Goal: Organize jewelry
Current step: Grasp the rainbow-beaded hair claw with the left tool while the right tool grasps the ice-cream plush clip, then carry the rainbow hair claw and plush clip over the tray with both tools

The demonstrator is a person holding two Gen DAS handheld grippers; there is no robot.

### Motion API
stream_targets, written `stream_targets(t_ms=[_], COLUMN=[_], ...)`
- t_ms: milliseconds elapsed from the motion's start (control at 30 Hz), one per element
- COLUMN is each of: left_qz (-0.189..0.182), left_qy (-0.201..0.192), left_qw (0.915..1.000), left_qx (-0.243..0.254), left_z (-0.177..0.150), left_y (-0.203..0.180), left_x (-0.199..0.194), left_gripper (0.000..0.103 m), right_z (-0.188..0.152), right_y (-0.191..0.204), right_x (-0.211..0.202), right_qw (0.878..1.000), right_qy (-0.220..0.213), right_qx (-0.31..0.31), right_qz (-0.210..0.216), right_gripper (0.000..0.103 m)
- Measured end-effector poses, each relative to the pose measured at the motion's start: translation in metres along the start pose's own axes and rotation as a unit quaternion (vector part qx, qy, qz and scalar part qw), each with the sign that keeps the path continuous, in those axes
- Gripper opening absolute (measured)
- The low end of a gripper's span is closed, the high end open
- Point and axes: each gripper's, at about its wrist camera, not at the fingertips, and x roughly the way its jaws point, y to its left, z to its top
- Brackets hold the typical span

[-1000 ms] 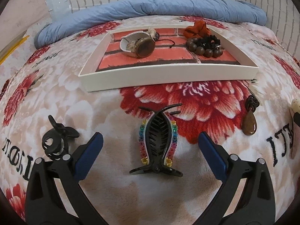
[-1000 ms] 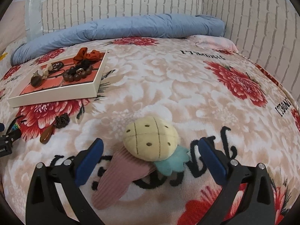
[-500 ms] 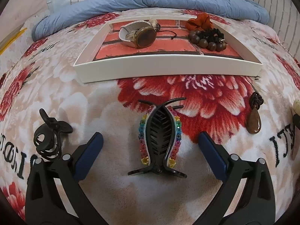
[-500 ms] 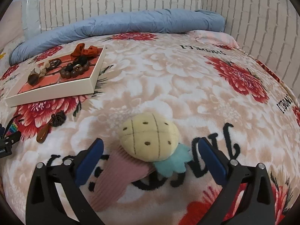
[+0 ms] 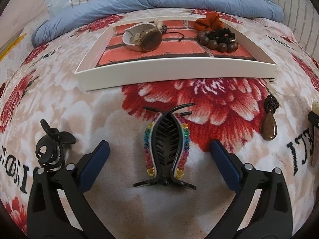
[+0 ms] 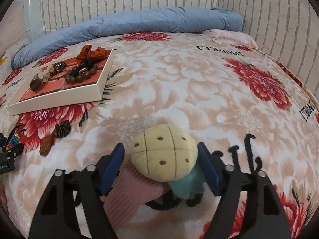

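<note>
So, my left gripper point(image 5: 158, 153) is spread wide, fingers straddling the rainbow-beaded hair claw point(image 5: 165, 149) with gaps on both sides, nothing gripped. I read that as lined up for a pinch across the claw's width. It lies flat on the floral blanket point(image 5: 99, 103), prongs toward 12 o'clock, hinge levers toward 6. Black toothed body, coloured flower beads along both rims.

White tray point(image 5: 175, 72) sits at 12 o'clock of the claw, apart from it. It holds a watch point(image 5: 143, 37), a wooden bead bracelet point(image 5: 215, 41) and an orange scrunchie point(image 5: 209, 21), so I take it as the drop target.

Off-tray on the blanket: black hair clip point(image 5: 51, 147) at 9 o'clock, brown teardrop pendant point(image 5: 269, 125) at 3 o'clock.

My right gripper point(image 6: 160, 163) is narrowed around a plush hair clip point(image 6: 165, 155), pads point(image 6: 111, 167) flanking the yellow stitched head. Contact looks likely; I can't tell if it's clamped. Pink ribbed piece and teal leaf sit beneath the head.
</note>
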Motion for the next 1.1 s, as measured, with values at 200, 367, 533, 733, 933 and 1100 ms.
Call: stream_targets(t_ms=[200, 367, 533, 733, 933, 1100], left_qz=[-0.017, -0.027, -0.021, -0.021, -0.025, -0.027], left_qy=[-0.013, -0.015, -0.019, -0.022, -0.023, -0.023], left_qw=[0.9997, 0.9994, 0.9994, 0.9994, 0.9993, 0.9993], left_qx=[0.009, 0.015, 0.019, 0.017, 0.014, 0.011], left_z=[-0.0005, -0.0011, -0.0018, -0.0022, -0.0024, -0.0016], left_y=[-0.0035, -0.0072, -0.0090, -0.0079, -0.0075, -0.0061], left_x=[-0.0054, -0.0068, -0.0088, -0.0090, -0.0091, -0.0097], left_gripper=[0.077, 0.056, 0.038, 0.037, 0.037, 0.036], right_z=[-0.0008, -0.0014, -0.0012, -0.0015, -0.0015, -0.0016], right_y=[0.0008, -0.0022, -0.0027, -0.0036, -0.0032, -0.0031], right_x=[0.0012, 0.0038, 0.0047, 0.0043, 0.0041, 0.0041], right_qw=[1.000, 1.000, 1.000, 1.000, 1.000, 1.000], right_qy=[0.004, 0.011, 0.008, 0.007, 0.007, 0.006], right_qx=[-0.001, 0.006, 0.009, 0.012, 0.010, 0.010], right_qz=[-0.001, 0.001, 0.005, 0.010, 0.008, 0.009], right_gripper=[0.062, 0.056, 0.052, 0.051, 0.050, 0.050])
